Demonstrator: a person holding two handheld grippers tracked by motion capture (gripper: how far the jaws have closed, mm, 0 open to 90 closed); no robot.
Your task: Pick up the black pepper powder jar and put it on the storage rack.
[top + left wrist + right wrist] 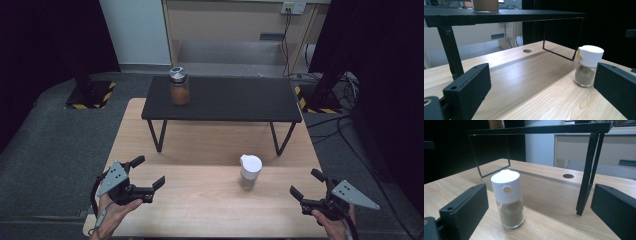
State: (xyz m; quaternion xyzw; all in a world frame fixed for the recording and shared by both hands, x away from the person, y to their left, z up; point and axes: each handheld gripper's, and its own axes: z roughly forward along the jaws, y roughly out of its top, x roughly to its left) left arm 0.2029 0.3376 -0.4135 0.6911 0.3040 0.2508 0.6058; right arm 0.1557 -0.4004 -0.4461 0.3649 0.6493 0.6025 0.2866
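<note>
Here: spice jar (250, 172) upright on table (200, 200), long axis vertical, white cap up; both tongs released, empty

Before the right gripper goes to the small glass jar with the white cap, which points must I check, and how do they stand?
1. Right gripper open, nothing between its jaws: ok.
2. Small glass jar with white cap upright on the light wooden table: ok.
3. Table bare between right gripper and jar: ok.
4. Left gripper open and away from the jar: ok.
5. Cap firmly closed: cannot tell.
</note>
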